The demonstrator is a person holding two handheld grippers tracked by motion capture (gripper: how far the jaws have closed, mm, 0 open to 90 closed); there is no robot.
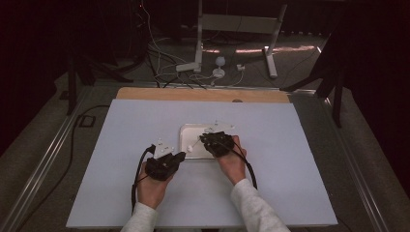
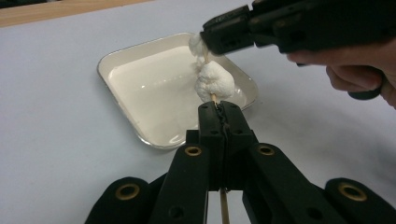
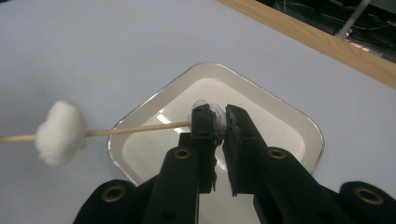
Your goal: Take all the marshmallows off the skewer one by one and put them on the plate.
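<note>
A: The thin wooden skewer (image 1: 195, 144) with soft white marshmallow pieces on it sits at the centre of the high view, running between the two hands over the near edge of the shallow white square tray with a metal rim (image 1: 186, 129). Where are the grippers there?

B: The black left gripper (image 1: 181, 155) is just left of centre and below the tray; the black right gripper (image 1: 202, 139) is just right of centre, over the tray. Both rest above the pale blue-grey table top (image 1: 270, 183). Jaw state is too small to judge from up here.

A: And the left gripper view?

B: The left gripper (image 2: 218, 108) at lower centre has its jaws clamped together on the skewer (image 2: 214, 98). One white marshmallow piece (image 2: 214, 81) sits just above the tips. Upper right, the right gripper (image 2: 210, 37) pinches a second white piece (image 2: 197, 45) at the skewer's far end. The tray (image 2: 121, 63) lies behind, centre left.

A: The right gripper view?

B: The right gripper (image 3: 217, 122) at centre is closed on the squashed white piece (image 3: 217, 119), over the tray (image 3: 303, 126). The skewer (image 3: 140, 129) runs off left, carrying the other marshmallow piece (image 3: 60, 133), blurred.

A: Any writing?

B: None readable in any view.
</note>
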